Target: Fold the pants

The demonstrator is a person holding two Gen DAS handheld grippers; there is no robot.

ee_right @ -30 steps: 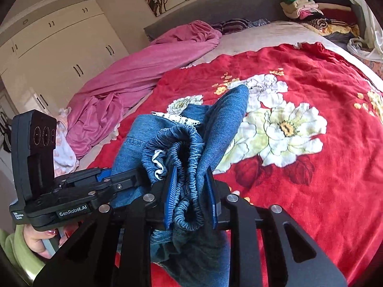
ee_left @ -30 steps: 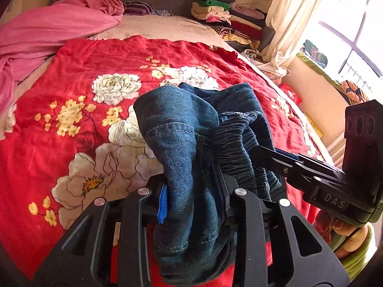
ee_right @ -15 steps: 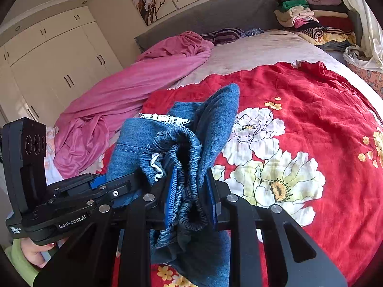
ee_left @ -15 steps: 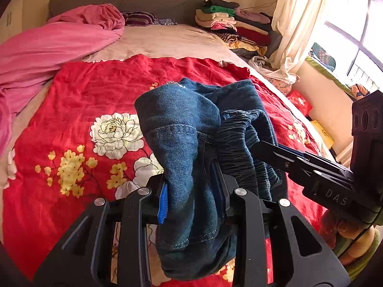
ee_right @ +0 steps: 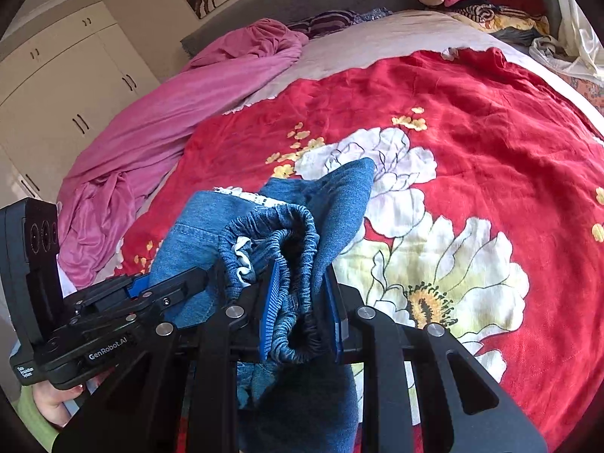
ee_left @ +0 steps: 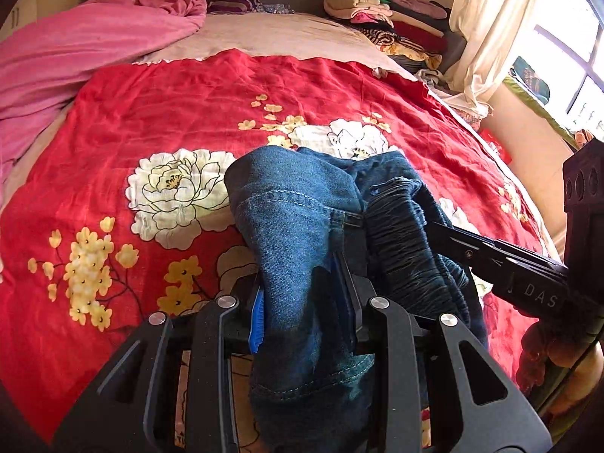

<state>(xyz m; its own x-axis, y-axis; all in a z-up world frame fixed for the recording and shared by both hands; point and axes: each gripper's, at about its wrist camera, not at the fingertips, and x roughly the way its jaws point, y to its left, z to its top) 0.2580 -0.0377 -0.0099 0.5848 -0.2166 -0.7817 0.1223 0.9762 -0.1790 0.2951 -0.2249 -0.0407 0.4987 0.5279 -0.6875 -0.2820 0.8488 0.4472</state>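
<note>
Pants (ee_left: 302,234) hang bunched at centre frame, my left tool (ee_left: 302,302) and right tool (ee_right: 302,302) both clamping them, now carried lower over the bed (ee_left: 151,105), ready for spreading.

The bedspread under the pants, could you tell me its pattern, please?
Red bedspread with large white and small yellow flowers; clearest in the right wrist view.

Blue denim pants (ee_left: 298,226), elastic gathered waistband (ee_right: 298,226), white lace trim on an inner edge. Bunched and lifted off the red floral bedspread, not spread flat. One thick fold is pinched near the hem stitching, the scrunched waistband pinched just to its right; loose cloth hangs down at the near edge.
</note>
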